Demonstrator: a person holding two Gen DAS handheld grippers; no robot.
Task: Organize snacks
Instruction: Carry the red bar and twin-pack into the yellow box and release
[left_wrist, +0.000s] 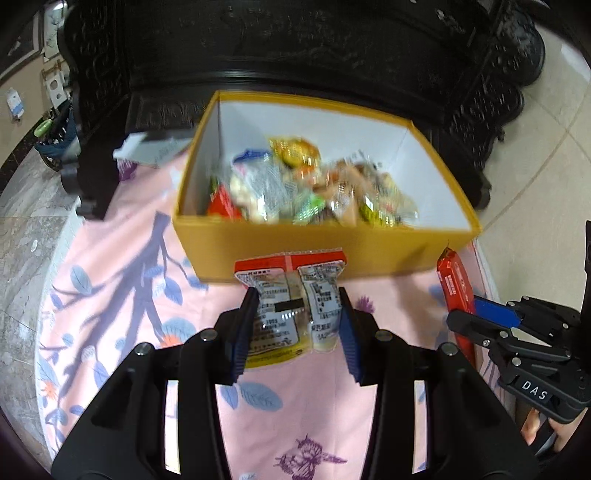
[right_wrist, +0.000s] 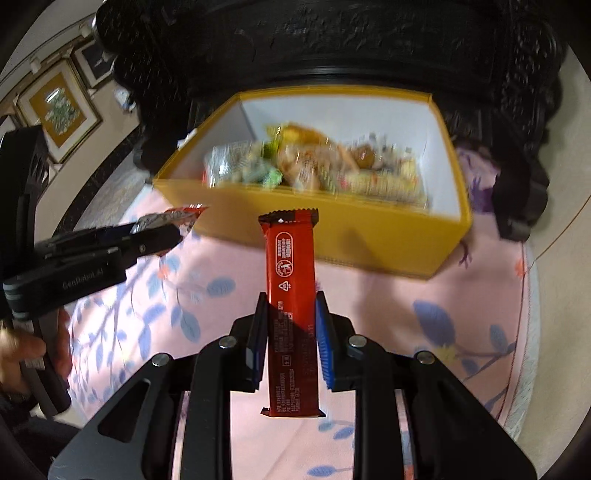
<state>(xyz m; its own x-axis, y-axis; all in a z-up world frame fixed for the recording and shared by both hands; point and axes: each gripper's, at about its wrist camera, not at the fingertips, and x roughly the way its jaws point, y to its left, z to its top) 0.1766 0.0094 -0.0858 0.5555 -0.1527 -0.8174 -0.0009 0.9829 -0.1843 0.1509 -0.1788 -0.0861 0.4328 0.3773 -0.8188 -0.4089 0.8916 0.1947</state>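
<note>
Yellow cardboard is forming the box (left_wrist: 314, 254), which is sitting on the pink floral cloth (left_wrist: 122, 266) with a heap of wrapped snacks (left_wrist: 310, 184) already lying inside. Both claws are hanging just short of its near wall, each one loaded. The left gripper (left_wrist: 297, 295) is clenching a twin pack (left_wrist: 291, 295) by its lower half, so the red-topped end is sticking out ahead toward the box. The right gripper (right_wrist: 290, 299) is pinching a red bar (right_wrist: 291, 295) across its middle, with the bar poking out both ahead of and behind the blue pads (right_wrist: 325, 343). Several things are looking risky from here. Neither snack appears to be above the rim yet, so pushing straight forward is likely to drive a wrapper end into the wall and shove the light box across the cloth, or bunch the cloth itself. Slick film is offering little grip, so the bar could be sliding or pivoting between the pads if its tip catches. Squeezing hard may be crushing whatever is inside the twin pack. With the two grippers working near each other, moving both in together could be causing a clash over the box. Letting go too early would be dropping a snack onto the cloth outside.
</note>
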